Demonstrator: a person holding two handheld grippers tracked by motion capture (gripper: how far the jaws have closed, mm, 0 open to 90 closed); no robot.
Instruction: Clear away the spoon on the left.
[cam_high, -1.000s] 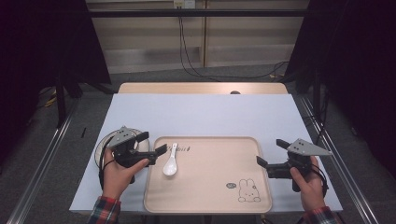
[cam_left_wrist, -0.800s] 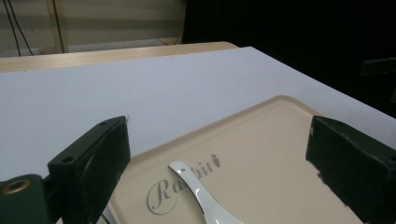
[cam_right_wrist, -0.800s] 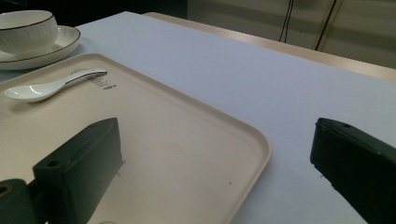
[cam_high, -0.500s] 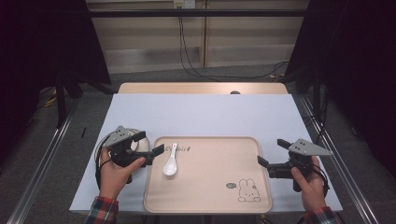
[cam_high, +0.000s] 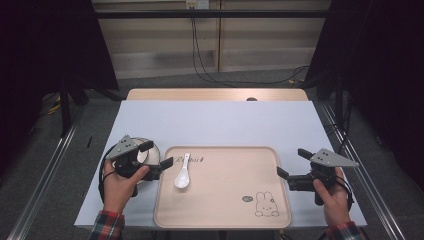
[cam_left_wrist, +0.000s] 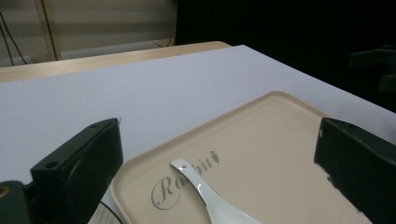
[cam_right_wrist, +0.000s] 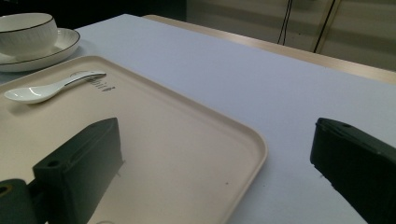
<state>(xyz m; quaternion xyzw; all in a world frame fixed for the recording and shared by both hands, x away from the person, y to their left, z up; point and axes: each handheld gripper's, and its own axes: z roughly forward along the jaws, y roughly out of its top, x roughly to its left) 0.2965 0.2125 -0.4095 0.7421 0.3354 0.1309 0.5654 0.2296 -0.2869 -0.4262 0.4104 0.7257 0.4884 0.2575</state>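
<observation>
Just 1 spoon (cam_high: 182, 173) on 1 tray (cam_high: 225, 210) (bowl (cam_right_wrist: 25, 32) and saucer (cam_right_wrist: 44, 55) beside); 2 grippers, left (cam_high: 159, 155) and right (cam_high: 290, 163), both wide open, empty.

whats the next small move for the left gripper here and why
Probably ease the left gripper forward and down toward the white spoon. Its jaws stand open and empty, and the left gripper view looks straight along them at the spoon's handle, which lies on the left part of the beige tray. The right gripper waits open at the tray's far edge.
</observation>
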